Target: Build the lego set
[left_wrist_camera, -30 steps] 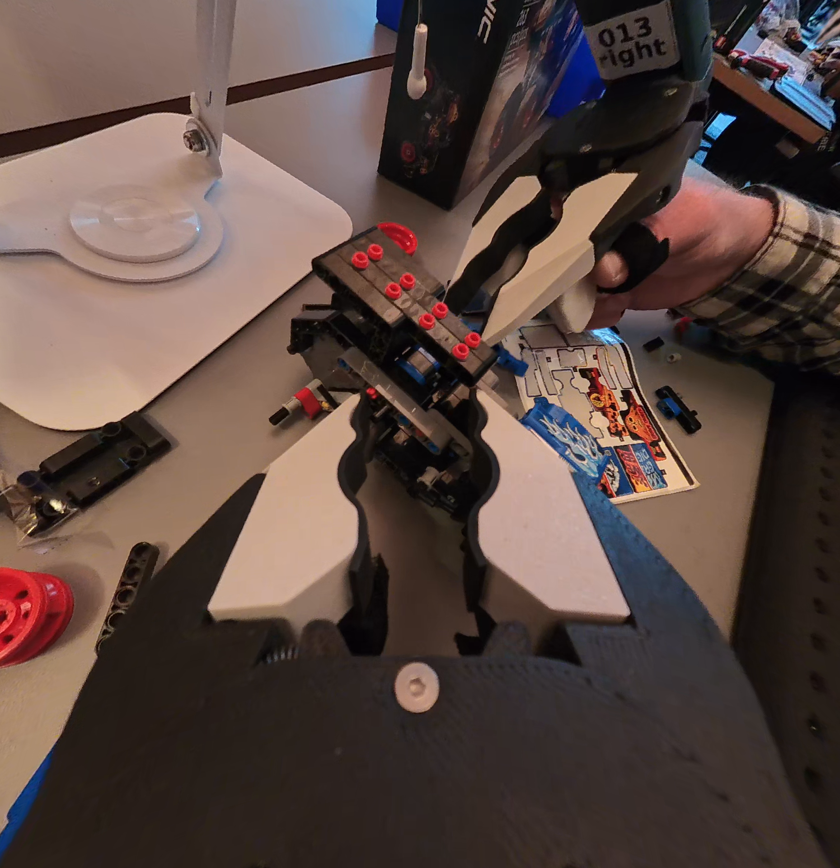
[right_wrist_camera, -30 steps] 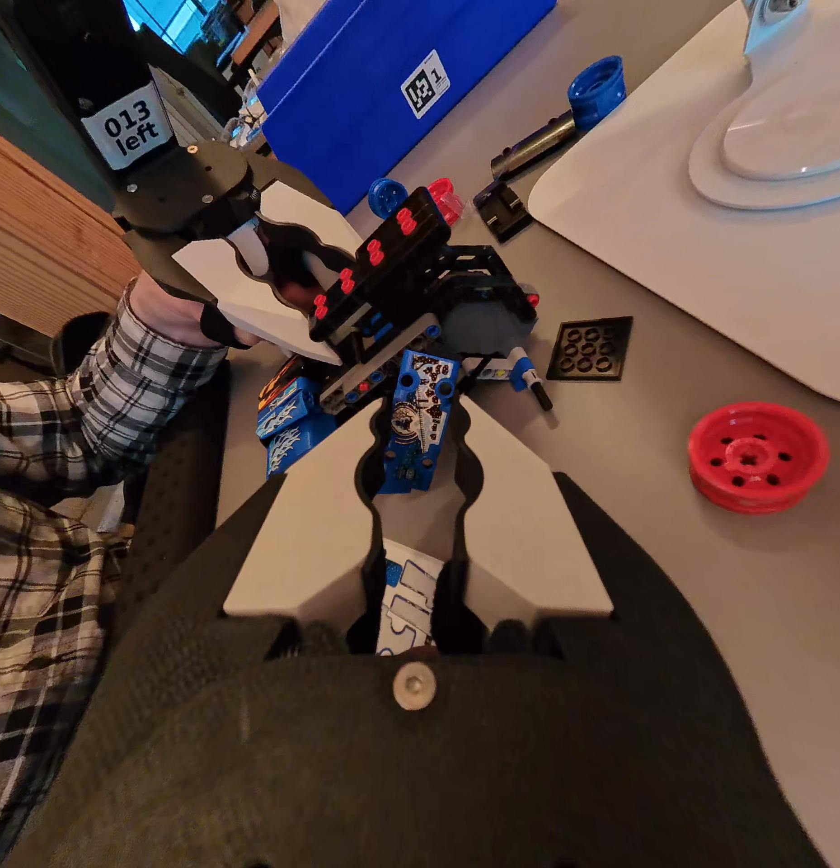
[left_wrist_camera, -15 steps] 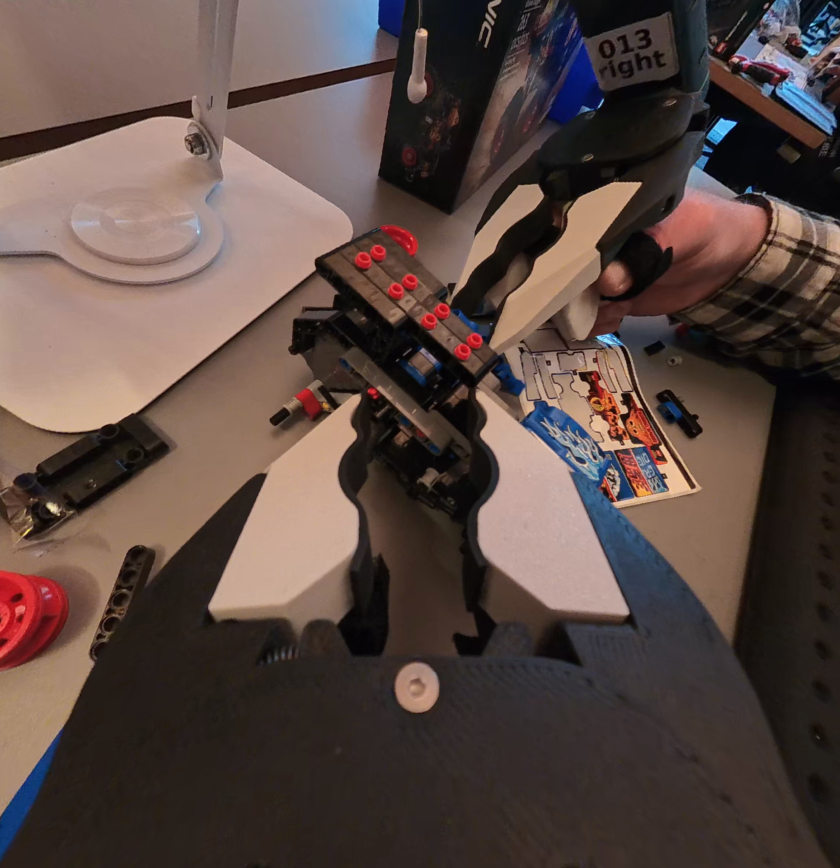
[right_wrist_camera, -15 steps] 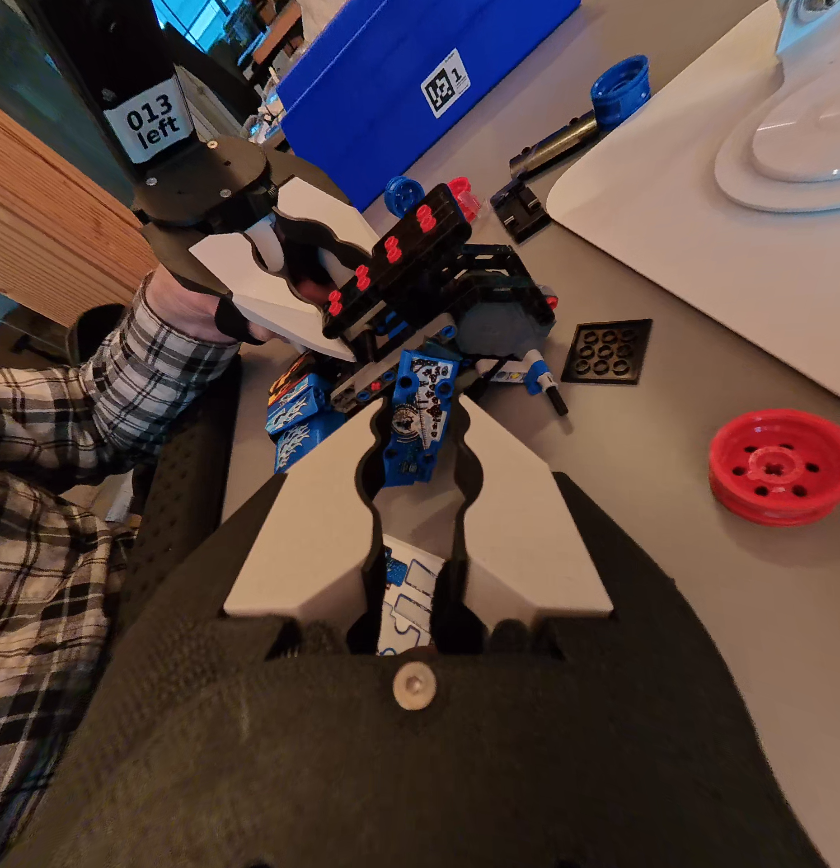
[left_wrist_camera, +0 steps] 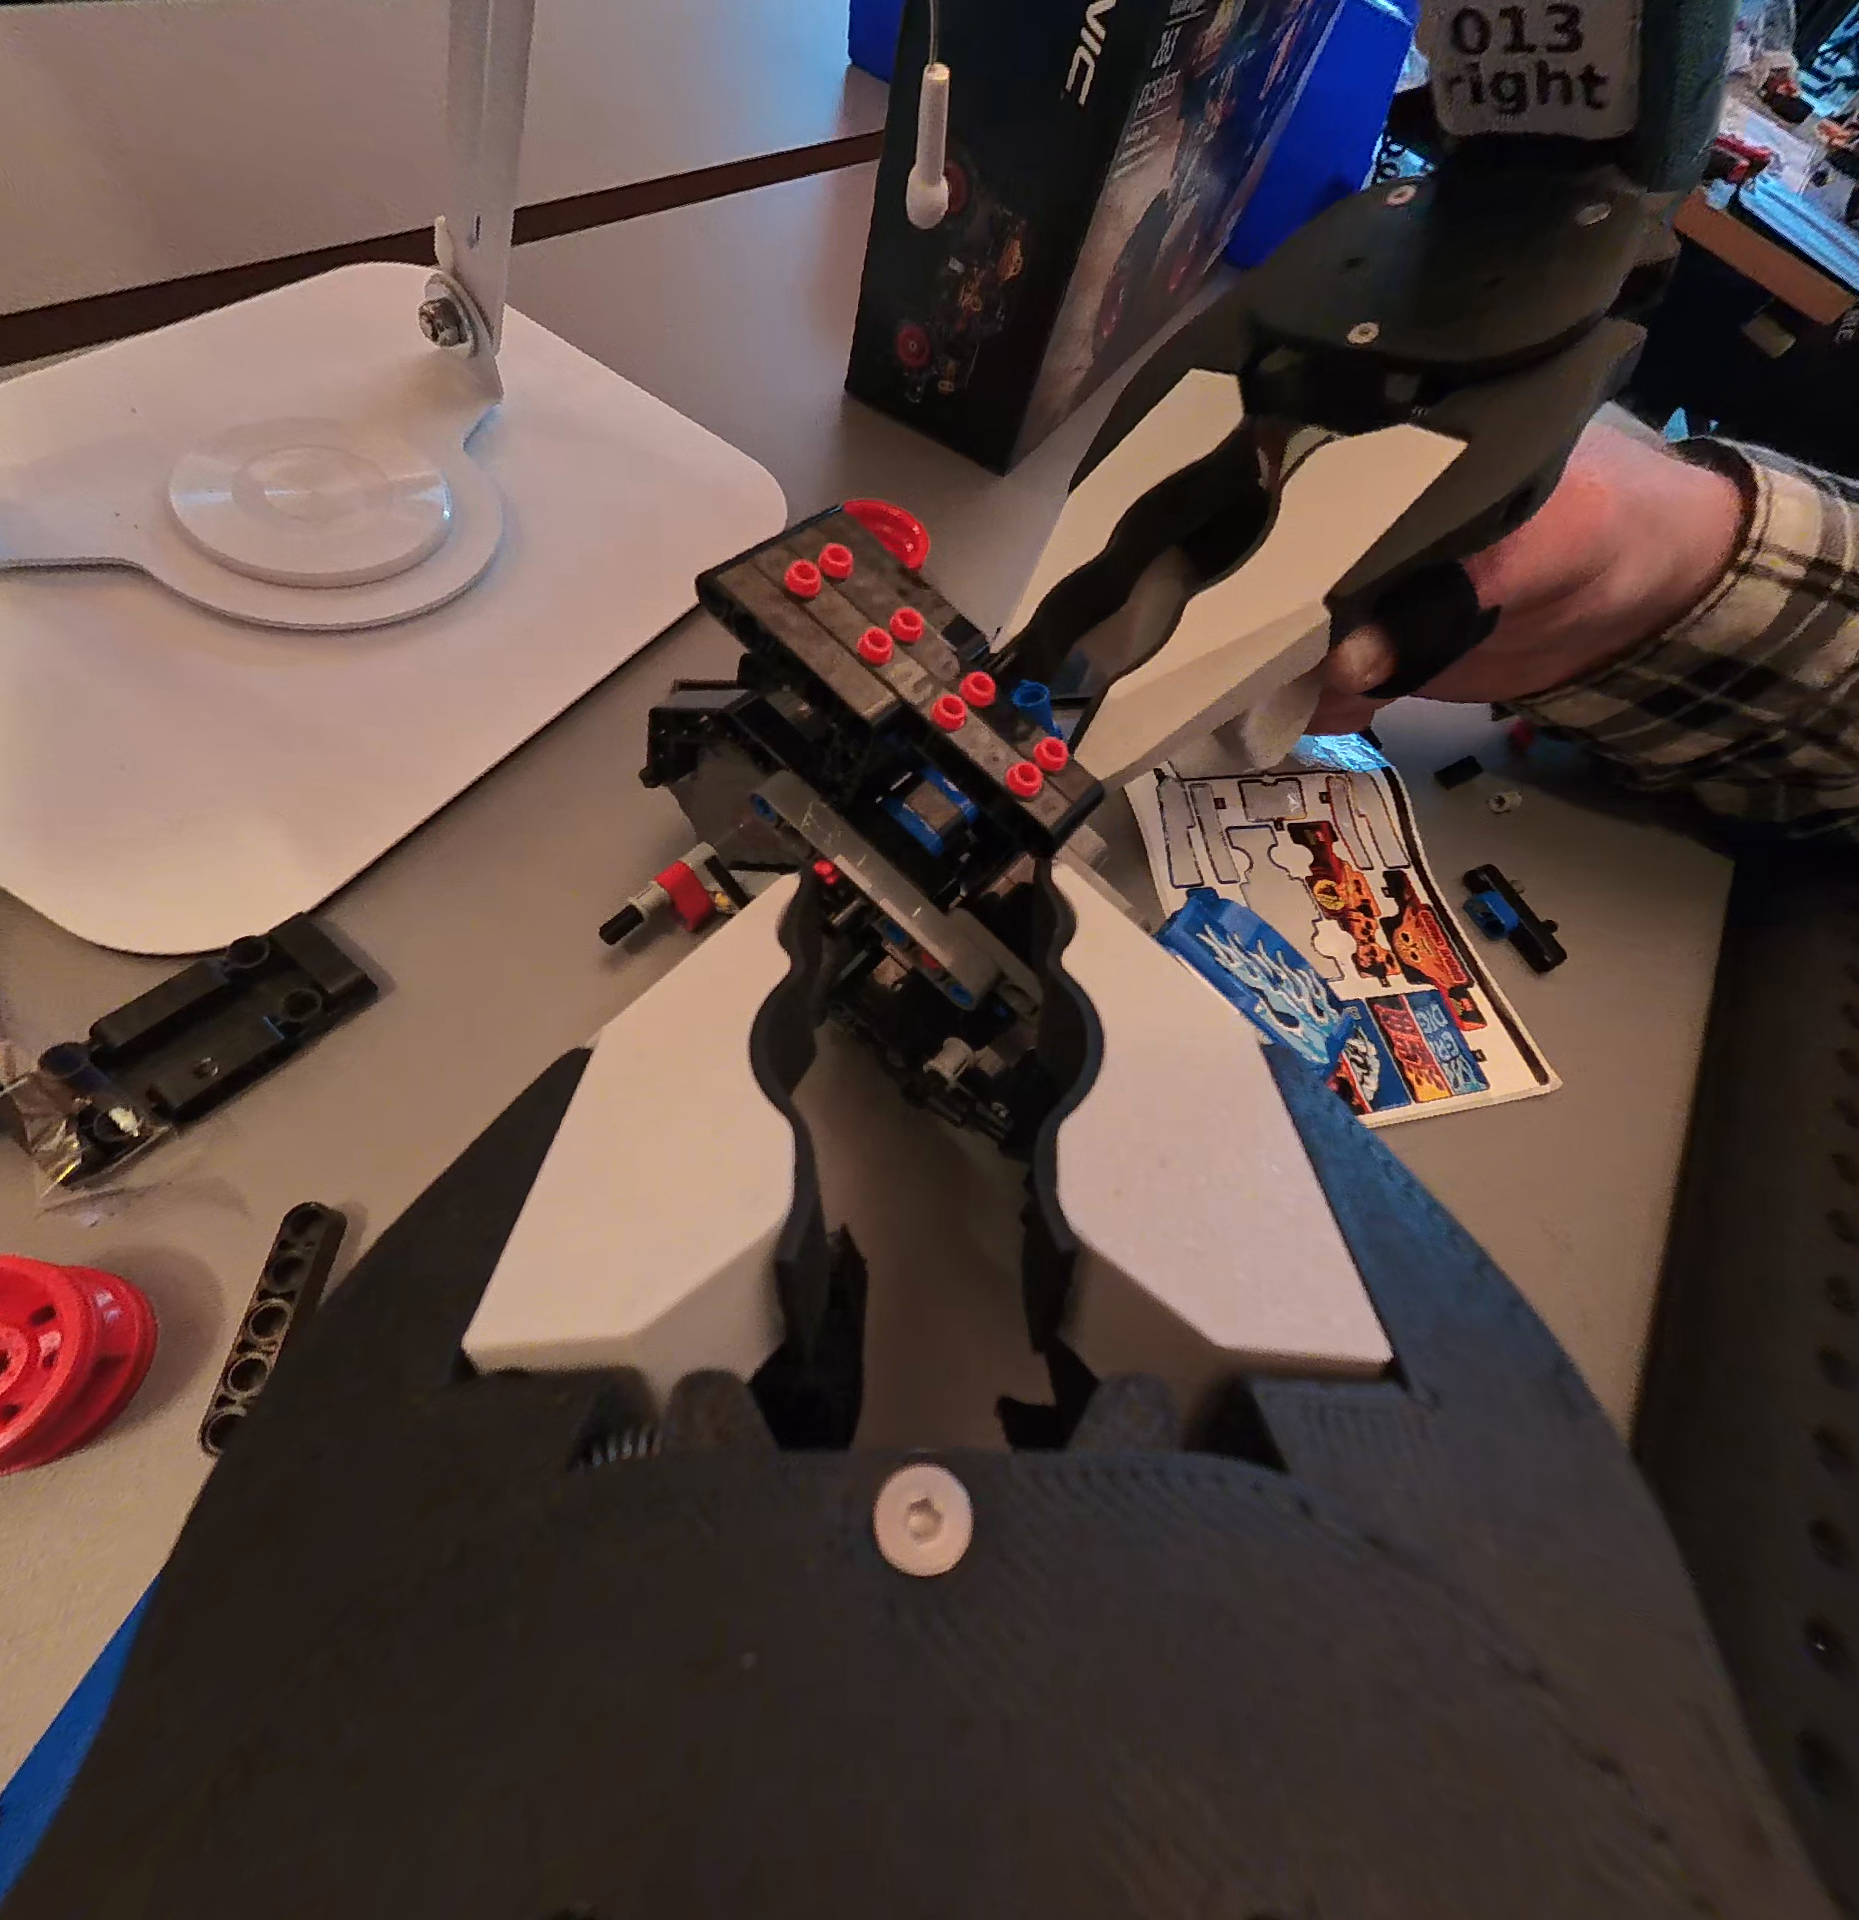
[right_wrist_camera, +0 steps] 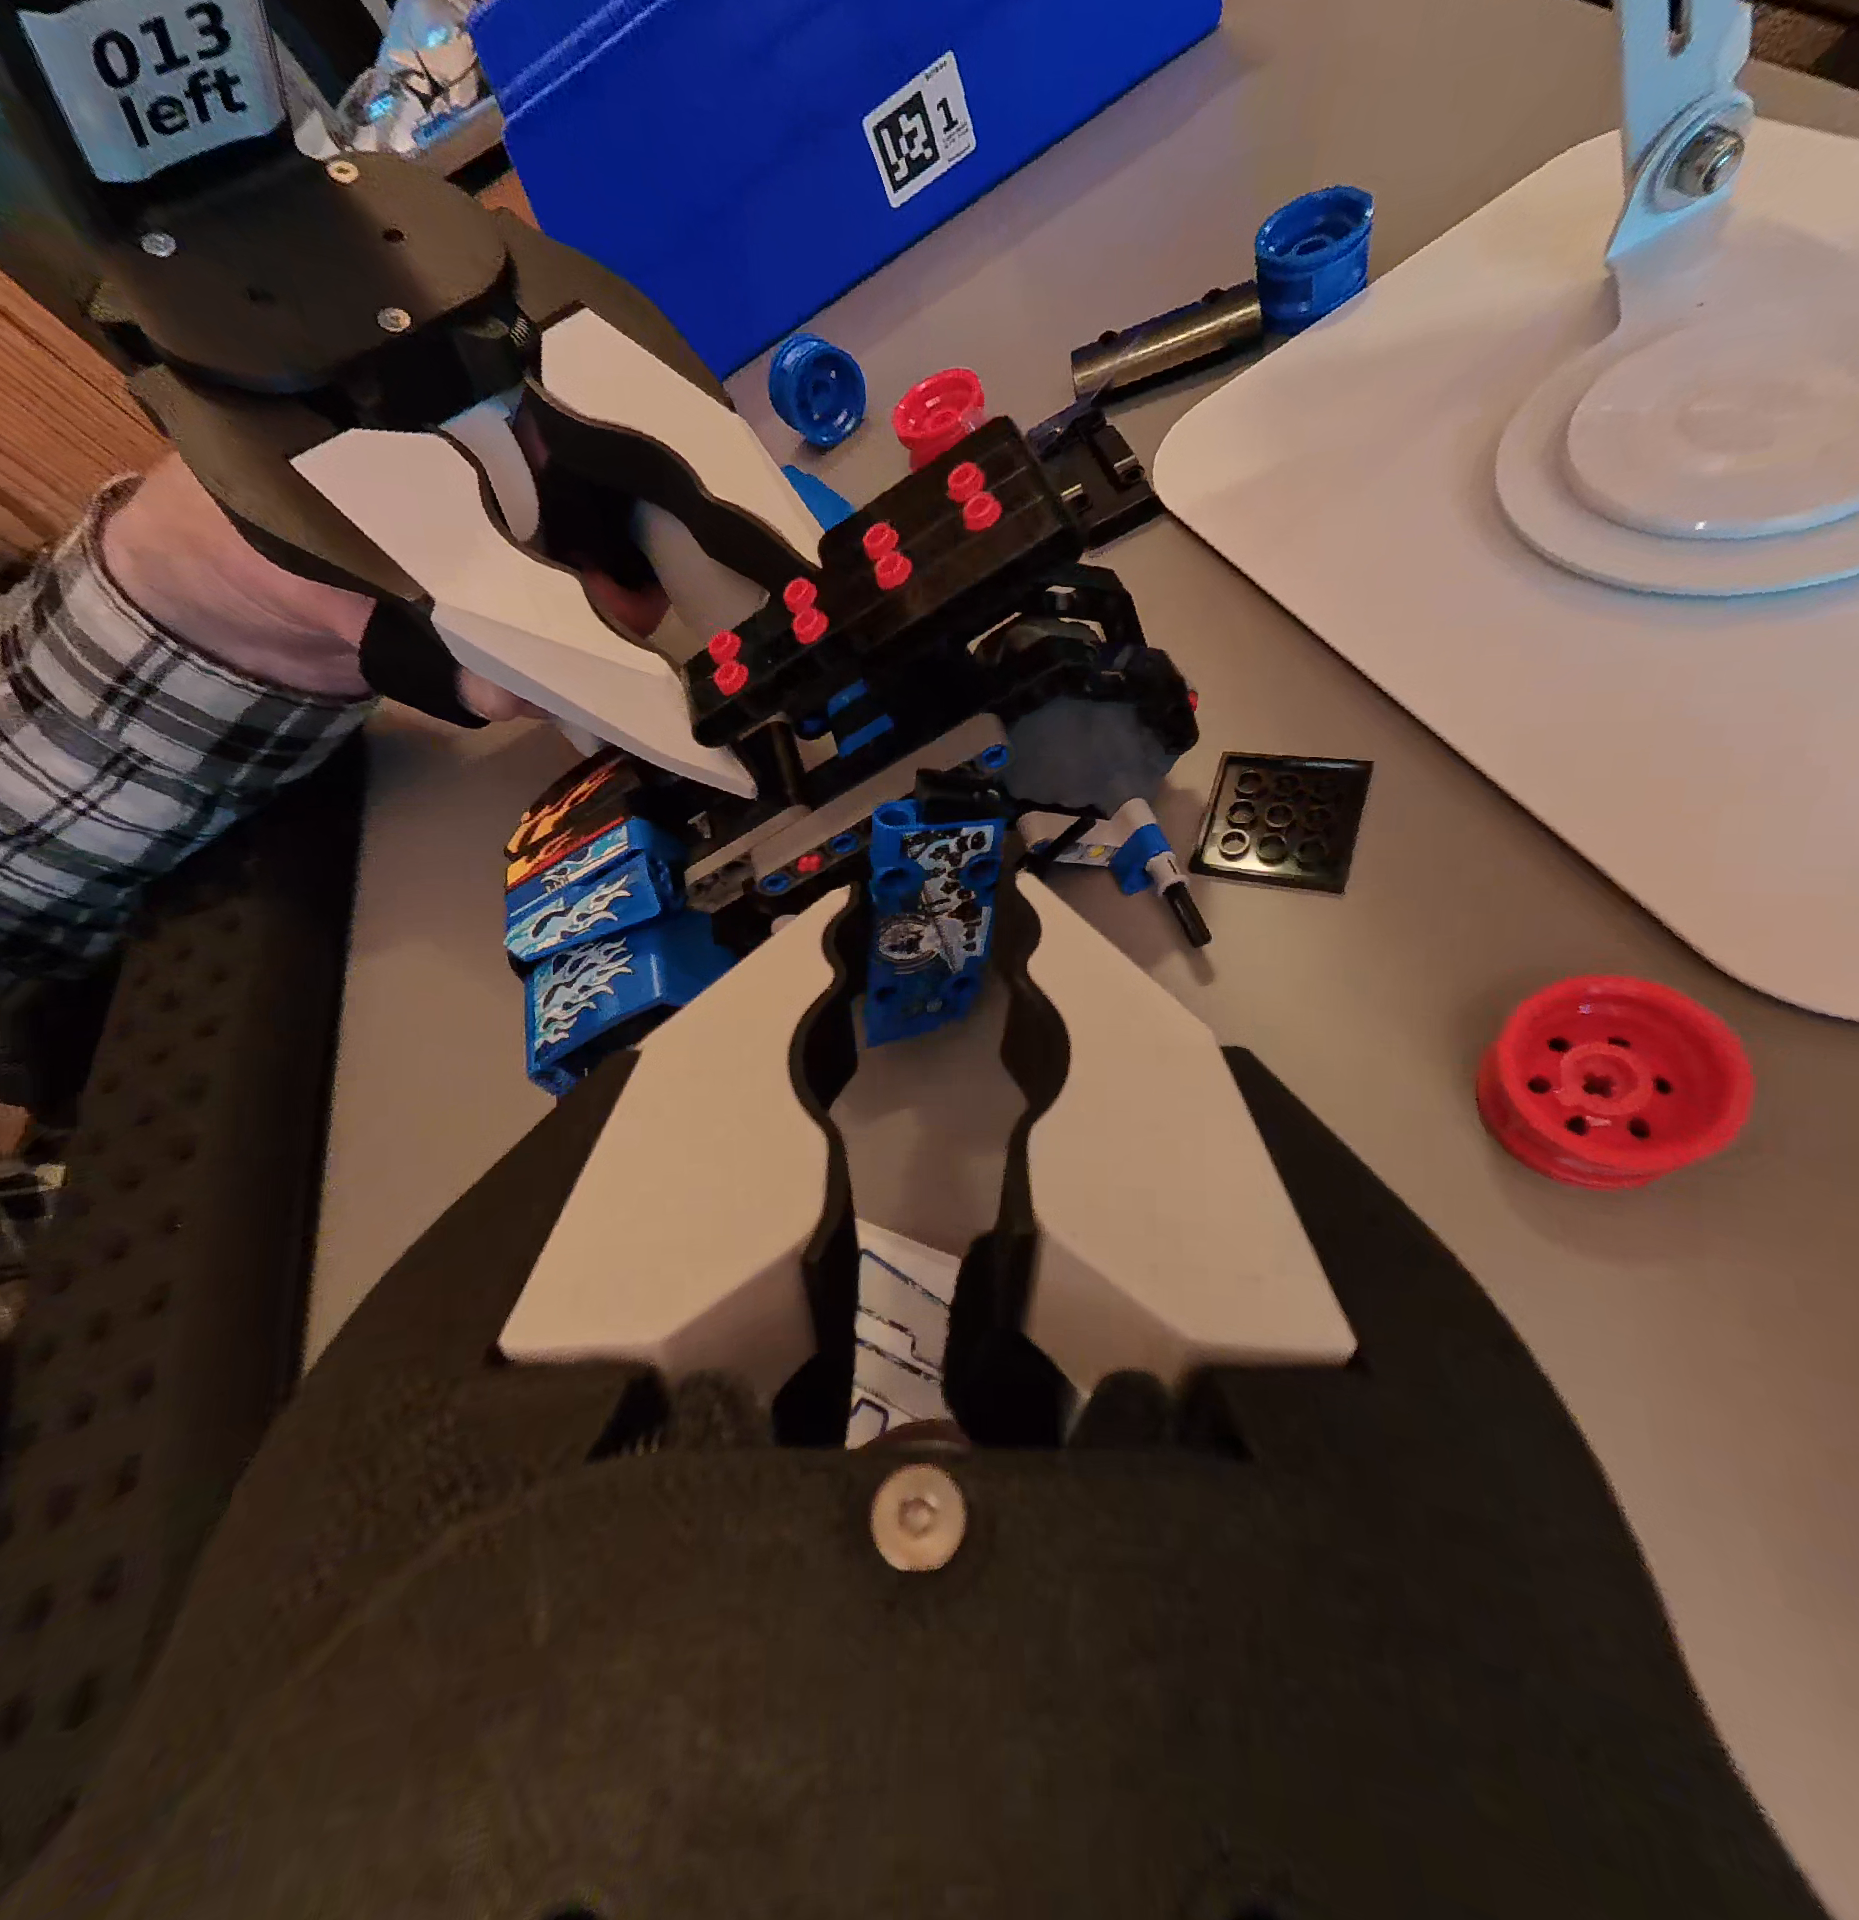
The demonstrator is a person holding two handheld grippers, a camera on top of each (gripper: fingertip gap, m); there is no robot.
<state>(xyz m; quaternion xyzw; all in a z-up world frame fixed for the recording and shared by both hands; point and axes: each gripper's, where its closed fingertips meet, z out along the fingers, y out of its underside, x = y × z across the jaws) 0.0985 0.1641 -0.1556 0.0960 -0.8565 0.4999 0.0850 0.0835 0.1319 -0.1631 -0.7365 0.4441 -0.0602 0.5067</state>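
The half-built lego model (left_wrist_camera: 904,717) is black with red pins on top and is tilted up off the grey table. My left gripper (left_wrist_camera: 925,883) is shut on its lower grey-beam end. It also shows in the right wrist view (right_wrist_camera: 727,717), clamping the model (right_wrist_camera: 904,582) from the left. My right gripper (right_wrist_camera: 930,894) is shut on a blue printed panel (right_wrist_camera: 930,935) at the model's side. In the left wrist view the right gripper (left_wrist_camera: 1044,707) reaches in from the upper right, held by a hand in a plaid sleeve.
A white lamp base (left_wrist_camera: 312,582) lies behind the model. A sticker sheet (left_wrist_camera: 1351,935), a red wheel (right_wrist_camera: 1616,1081), a black square plate (right_wrist_camera: 1280,821), blue flame panels (right_wrist_camera: 592,935), a black beam (left_wrist_camera: 270,1320), the set's box (left_wrist_camera: 1060,208) and a blue bin (right_wrist_camera: 800,135) surround it. Spacing between my two grippers at the tips: around 5 cm.
Both grippers keep their hold. The right gripper has risen and tipped more steeply over the model, and the model has shifted slightly with it.
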